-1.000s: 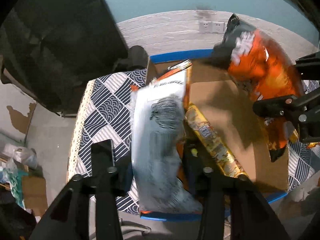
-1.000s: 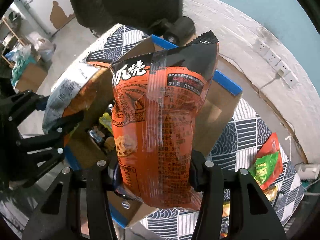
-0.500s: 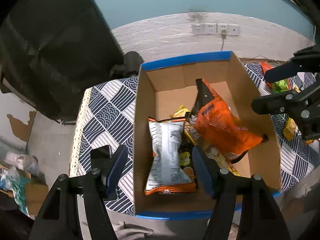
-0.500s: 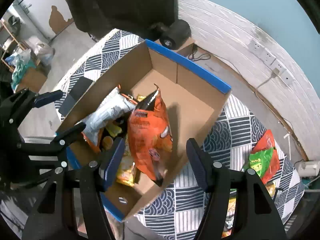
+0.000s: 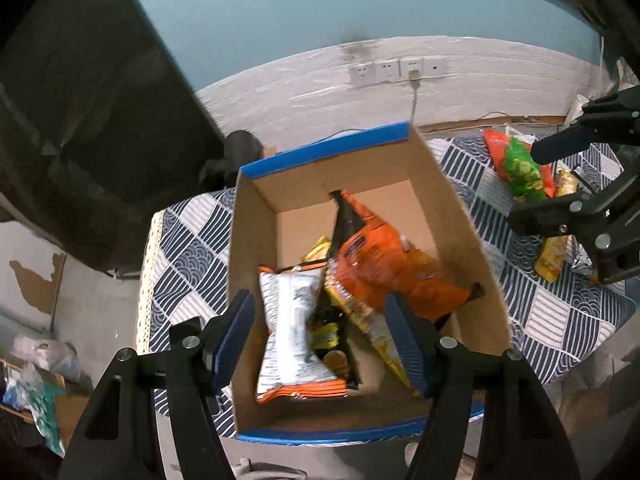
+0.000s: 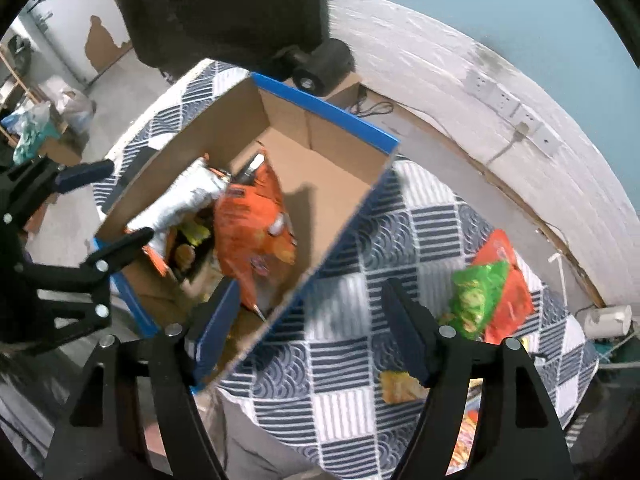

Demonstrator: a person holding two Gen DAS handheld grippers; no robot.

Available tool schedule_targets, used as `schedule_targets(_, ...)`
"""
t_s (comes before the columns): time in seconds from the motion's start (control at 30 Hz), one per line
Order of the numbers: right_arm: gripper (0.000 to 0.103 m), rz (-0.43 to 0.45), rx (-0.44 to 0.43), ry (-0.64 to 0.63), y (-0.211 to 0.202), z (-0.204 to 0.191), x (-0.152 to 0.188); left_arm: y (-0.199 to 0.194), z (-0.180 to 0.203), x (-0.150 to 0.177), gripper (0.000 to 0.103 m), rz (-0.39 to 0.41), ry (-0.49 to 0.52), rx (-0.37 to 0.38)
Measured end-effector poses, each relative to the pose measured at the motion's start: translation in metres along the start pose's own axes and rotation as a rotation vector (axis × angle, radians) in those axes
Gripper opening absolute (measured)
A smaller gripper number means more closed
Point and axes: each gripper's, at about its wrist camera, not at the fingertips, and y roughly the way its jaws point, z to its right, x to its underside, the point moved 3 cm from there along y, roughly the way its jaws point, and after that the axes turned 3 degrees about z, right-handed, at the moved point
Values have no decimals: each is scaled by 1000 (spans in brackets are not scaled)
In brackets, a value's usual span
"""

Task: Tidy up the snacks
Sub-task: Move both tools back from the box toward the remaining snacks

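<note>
1. The left gripper [image 5: 320, 336] no longer holds the silver bag [image 5: 294, 330]; its jaws have just been opening and now stand wide with nothing pressed between the pads. The bag lies flat in the cardboard box [image 5: 460, 216], at the near left.
2. The right gripper [image 6: 308, 324] has likewise let go of the orange bag [image 6: 256, 232]. Its jaws have just been opening and hold nothing (they now hang over the box's edge and the checked cloth [image 6: 400, 240]).
3. The orange bag rests in the box beside the silver one, on top of smaller packets.
4. So two snacks are packed. A red and green bag [image 6: 488, 292] and other loose packets still lie on the cloth, probably next.
</note>
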Motion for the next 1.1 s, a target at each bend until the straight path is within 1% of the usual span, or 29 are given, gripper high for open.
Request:
schedule_targets(0.1, 74, -4, 8, 14, -4, 10, 9, 0, 10, -5, 69, 2, 13, 14)
schedule_targets(0.3, 75, -1, 41, 66, -16, 41, 32, -5, 43, -20, 69, 15, 70, 44)
schedule_targets(0.37, 77, 7, 51, 87, -20, 52, 39, -8, 57, -26, 69, 25, 96, 53)
schedule_targets(0.53, 77, 0, 76, 162, -27, 88, 65, -13, 86, -37, 70, 40, 149, 66)
schedule_targets(0.83, 77, -19, 102, 294, -37, 143, 118, -7, 138, -36, 70, 23, 235, 103)
schedule_targets(1.1, 78, -5, 123, 362, -48, 168, 149, 0, 181, -41, 70, 15, 278, 173)
